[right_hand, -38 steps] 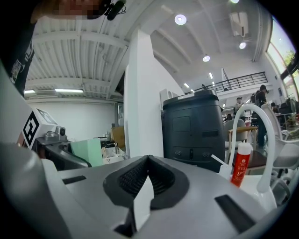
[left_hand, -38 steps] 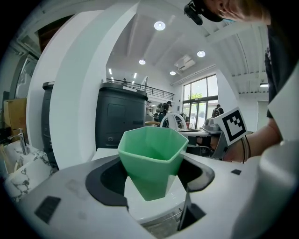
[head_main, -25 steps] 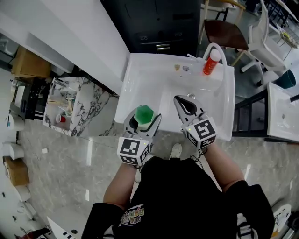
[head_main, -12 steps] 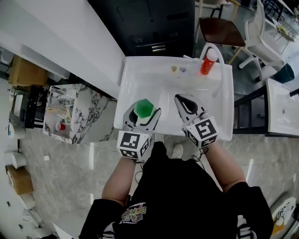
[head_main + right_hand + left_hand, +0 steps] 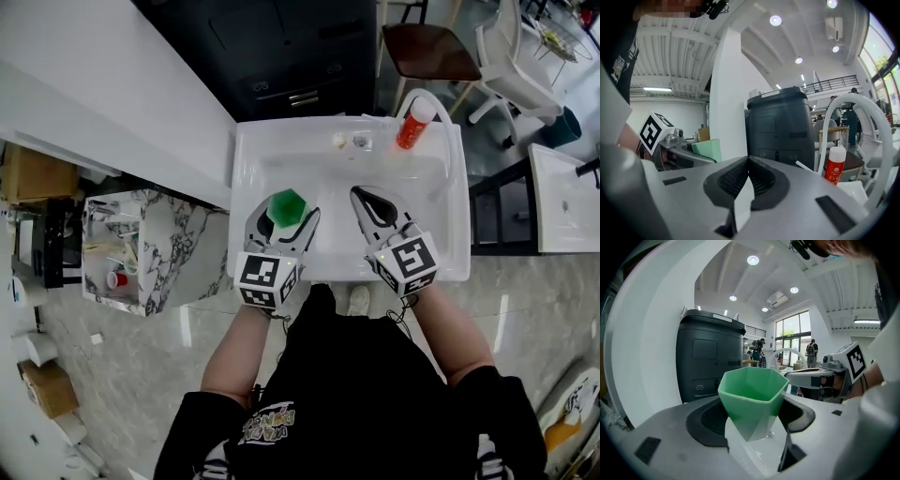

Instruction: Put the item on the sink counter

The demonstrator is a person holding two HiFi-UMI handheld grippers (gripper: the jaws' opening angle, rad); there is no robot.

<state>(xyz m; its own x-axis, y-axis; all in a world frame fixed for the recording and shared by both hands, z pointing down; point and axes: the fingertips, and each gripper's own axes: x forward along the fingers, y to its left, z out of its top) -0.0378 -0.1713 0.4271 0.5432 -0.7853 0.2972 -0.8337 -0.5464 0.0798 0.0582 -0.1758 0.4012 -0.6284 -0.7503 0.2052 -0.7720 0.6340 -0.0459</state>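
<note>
A green faceted cup [image 5: 287, 205] sits upright between the jaws of my left gripper [image 5: 284, 217], which is shut on it; the same green cup [image 5: 751, 399] fills the middle of the left gripper view. It hangs over the left part of the white sink counter [image 5: 253, 155]. My right gripper [image 5: 367, 202] hovers over the basin with its jaws closed and nothing in them; in the right gripper view the right gripper [image 5: 749, 165] shows its pads meeting.
A red bottle with a white cap [image 5: 410, 125] stands at the back of the sink beside the curved white faucet [image 5: 441, 101]. Two small items [image 5: 349, 141] lie on the back ledge. A dark cabinet [image 5: 272, 56] stands behind, a marble shelf [image 5: 155, 244] to the left.
Both grippers have shifted slightly forward over the sink, the left one still carrying the green cup. The head view has moved, so the sink sits lower in the frame.
</note>
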